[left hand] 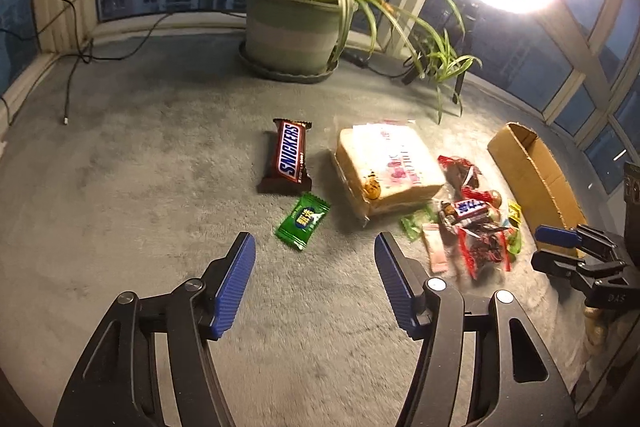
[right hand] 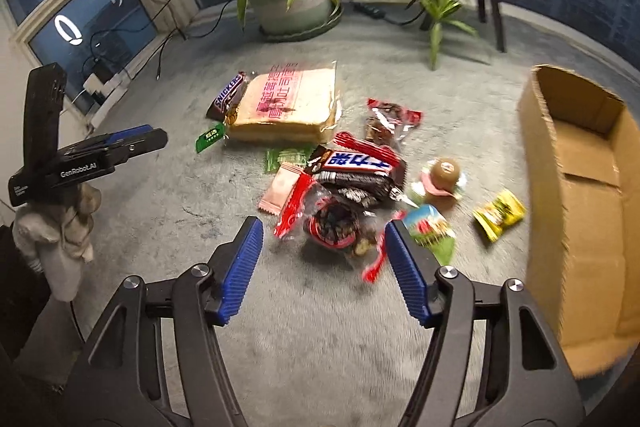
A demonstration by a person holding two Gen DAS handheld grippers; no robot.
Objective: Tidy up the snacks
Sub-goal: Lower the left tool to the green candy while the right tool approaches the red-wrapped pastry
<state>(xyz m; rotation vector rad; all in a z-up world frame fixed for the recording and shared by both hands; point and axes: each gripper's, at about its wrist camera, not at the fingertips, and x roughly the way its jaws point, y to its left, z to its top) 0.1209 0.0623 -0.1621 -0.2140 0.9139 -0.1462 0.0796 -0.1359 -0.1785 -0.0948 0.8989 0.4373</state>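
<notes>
1. Left gripper (left hand: 315, 251): jaws apart over bare grey carpet (left hand: 140, 187), nothing between the blue pads (left hand: 236, 287).
2. Green candy (left hand: 303, 221): just beyond the fingertips, flat on the carpet.
3. Snickers bar (left hand: 289, 157): behind the candy, beside a bagged bread loaf (left hand: 386, 169).
4. Pile of small snack packets (left hand: 472, 223): right of the loaf.
5. Cardboard box (left hand: 536, 179): open, far right.
6. Right gripper (left hand: 546, 247): at right edge, before the box.
7. Potted plant (left hand: 292, 27): at rear by windows.
</notes>
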